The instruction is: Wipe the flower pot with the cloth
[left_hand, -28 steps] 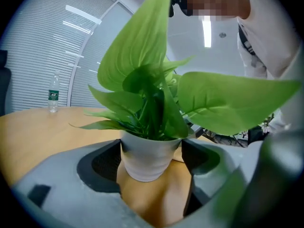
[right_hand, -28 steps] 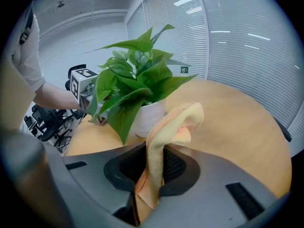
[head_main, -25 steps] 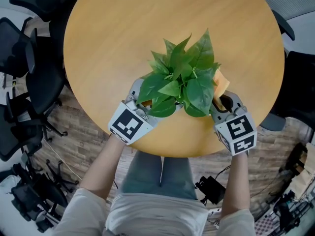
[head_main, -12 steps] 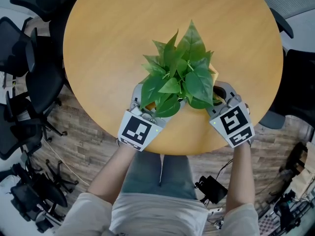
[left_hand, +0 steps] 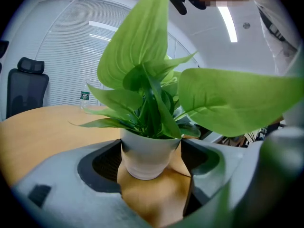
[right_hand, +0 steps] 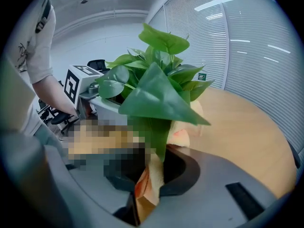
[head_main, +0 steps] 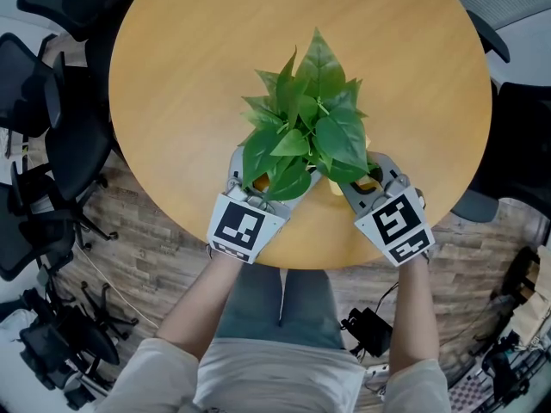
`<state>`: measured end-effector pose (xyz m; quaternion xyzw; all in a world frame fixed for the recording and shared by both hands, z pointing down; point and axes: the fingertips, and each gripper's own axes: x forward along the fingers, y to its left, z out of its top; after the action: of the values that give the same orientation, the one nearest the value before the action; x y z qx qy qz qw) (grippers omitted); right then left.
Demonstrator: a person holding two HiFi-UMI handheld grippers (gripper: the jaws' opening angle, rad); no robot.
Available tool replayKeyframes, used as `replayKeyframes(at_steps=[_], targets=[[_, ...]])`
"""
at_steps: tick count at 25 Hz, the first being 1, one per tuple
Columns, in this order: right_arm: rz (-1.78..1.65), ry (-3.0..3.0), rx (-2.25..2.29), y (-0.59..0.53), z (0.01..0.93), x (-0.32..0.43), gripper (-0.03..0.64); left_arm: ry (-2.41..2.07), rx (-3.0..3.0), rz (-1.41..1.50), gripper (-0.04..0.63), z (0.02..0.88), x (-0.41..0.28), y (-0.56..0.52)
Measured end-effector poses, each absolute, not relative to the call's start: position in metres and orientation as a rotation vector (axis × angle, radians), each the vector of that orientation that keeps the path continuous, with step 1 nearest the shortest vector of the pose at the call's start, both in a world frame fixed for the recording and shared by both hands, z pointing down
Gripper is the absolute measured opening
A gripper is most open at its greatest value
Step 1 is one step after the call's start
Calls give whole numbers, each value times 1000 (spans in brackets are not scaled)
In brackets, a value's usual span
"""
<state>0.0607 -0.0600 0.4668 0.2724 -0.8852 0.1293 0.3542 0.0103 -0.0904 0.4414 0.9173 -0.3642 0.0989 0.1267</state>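
Flower pot: small white round glazed pot holding a leafy green plant. It sits on the round wooden table, close to the near edge, right in front of the person.
Left gripper: jaws wide, 1 pad on each side of the pot just under the rim. Both look pressed on, so I read it as holding the pot.
Right gripper: jaws closed on a crumpled orange-peach cloth. The free end runs up toward the pot's side.
Cloth contact: leaves cover that spot in the right gripper view and the head view, so I can't tell if the cloth is on the pot wall.
Risk 1: the pot wall tapers and looks slick. A sideways wipe push could twist or slide it out of the 2 pads.
Risk 2: the near edge is close. If the pot slips toward the person, it could go off the table.
Risk 3: the cloth looks pinched by a narrow fold. Drag on the pot could pull it free, and a bare jaw would then scrape the glaze.
Risk 4: leaves hang over both grippers. The wiping side could bend or tear them, and they hide the contact from above.
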Motion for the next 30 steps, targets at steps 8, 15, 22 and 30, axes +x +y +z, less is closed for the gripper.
replayKeyframes(at_steps=[8, 15, 22, 30], targets=[[367, -2313, 669, -44, 468, 45, 61, -1146, 2618, 267, 399, 440, 12, -92], [394, -2327, 664, -38, 470, 40, 61, -1093, 2617, 272, 399, 442, 12, -91], [406, -2330, 669, -41, 472, 44, 61, -841, 2684, 342, 403, 450, -2, -83], [424, -2337, 660, -42, 472, 44, 61, -404, 2863, 400, 417, 447, -10, -89]])
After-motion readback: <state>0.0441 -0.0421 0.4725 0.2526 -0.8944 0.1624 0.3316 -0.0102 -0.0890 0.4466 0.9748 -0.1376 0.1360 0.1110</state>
